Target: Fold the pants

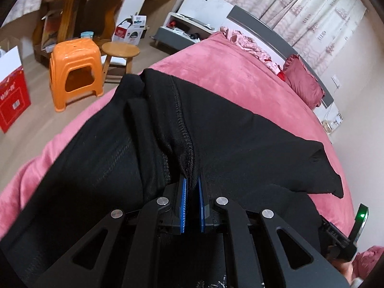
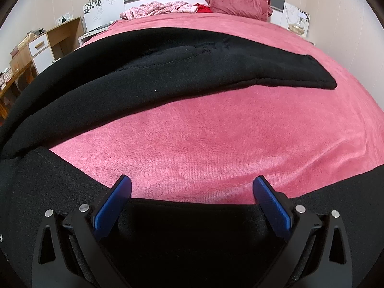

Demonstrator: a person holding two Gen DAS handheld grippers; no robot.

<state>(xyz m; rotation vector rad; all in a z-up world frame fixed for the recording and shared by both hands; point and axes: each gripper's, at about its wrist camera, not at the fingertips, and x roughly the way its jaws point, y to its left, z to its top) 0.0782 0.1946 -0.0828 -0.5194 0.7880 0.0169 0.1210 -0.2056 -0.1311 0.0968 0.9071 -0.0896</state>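
Black pants [image 1: 228, 129] lie spread on a pink bedspread [image 1: 216, 67]. My left gripper [image 1: 192, 180] is shut on a bunched seam of the pants, the blue pads pinching the fabric. In the right wrist view one pant leg [image 2: 168, 72] stretches across the bed to the right, and another part of the pants [image 2: 187, 220] lies under my right gripper [image 2: 192, 184]. The right gripper is open, its blue pads [image 2: 112, 206] wide apart over the fabric edge, holding nothing.
A red pillow [image 2: 237, 2] and crumpled pink cloth [image 2: 163, 8] lie at the headboard. An orange plastic stool [image 1: 74, 69] and a round wooden stool [image 1: 120, 52] stand on the floor left of the bed, beside a wooden desk [image 1: 79, 12] and a red box [image 1: 12, 96].
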